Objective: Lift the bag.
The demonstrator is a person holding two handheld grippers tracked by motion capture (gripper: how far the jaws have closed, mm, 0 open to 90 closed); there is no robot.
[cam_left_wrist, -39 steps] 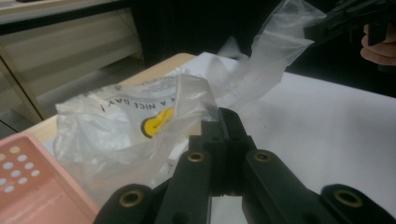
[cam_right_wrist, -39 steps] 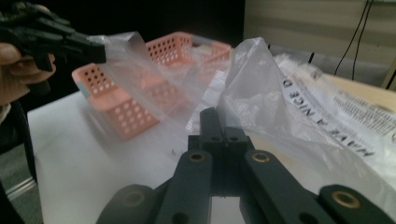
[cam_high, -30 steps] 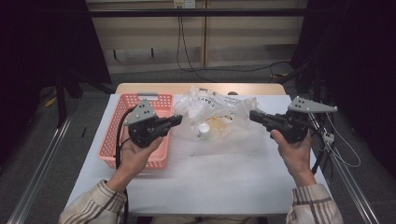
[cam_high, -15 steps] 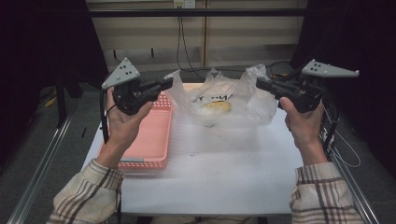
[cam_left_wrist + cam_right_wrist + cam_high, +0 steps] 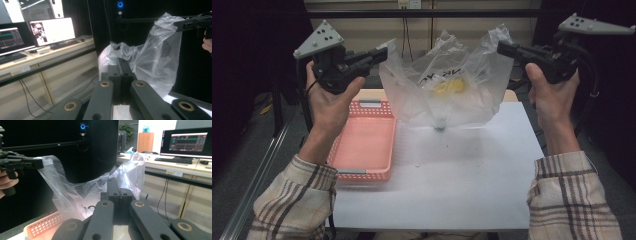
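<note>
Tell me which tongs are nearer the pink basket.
Left. The left tongs hang above the pink basket's far end, clamped on the plastic bag; the right tongs hold the bag's opposite edge, across the table.

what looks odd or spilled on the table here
Small dark specks are scattered on the white table under the clear bag, which both tongs hold up by its edges. The pink basket sits square.

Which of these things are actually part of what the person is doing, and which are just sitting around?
In use:
- clear plastic bag, held up by its two top edges
- yellow contents inside it
- left gripper, shut on the bag
- right gripper, shut on the bag

Just lying about:
- pink basket on the table
- monitors behind
</note>
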